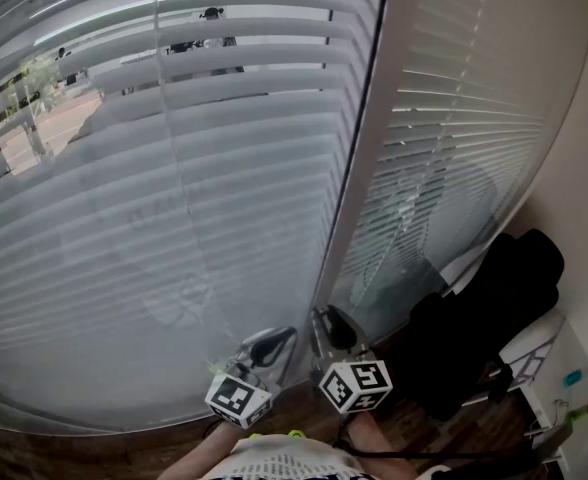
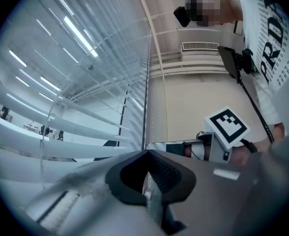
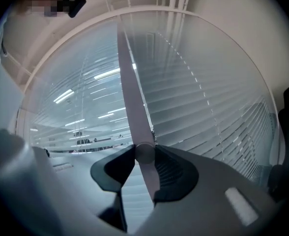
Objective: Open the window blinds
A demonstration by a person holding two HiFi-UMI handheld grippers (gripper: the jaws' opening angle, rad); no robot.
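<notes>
Two sets of white blinds [image 1: 174, 198] hung down over neighbouring windows, with a pale upright post [image 1: 364, 148] between them. The slats of the wider set on the left were tilted partly open near the top, so strips of the street outside showed through; lower down they looked nearly flat and closed.

The right tool [image 3: 144, 150] was clenched on the thin wand [image 3: 129, 82] of the blinds. The wand ran up from between its jaws toward the top of the window, and both pads were touching it.

The left tool [image 2: 147, 152] sat just beside the right one, low in front of the post. Its jaw tips were closed together, and I could not make out anything caught between them.

A bulky black object [image 1: 484, 328] stood near the right-hand window on the wooden floor [image 1: 74, 458], beside a white piece of furniture [image 1: 564, 363].
</notes>
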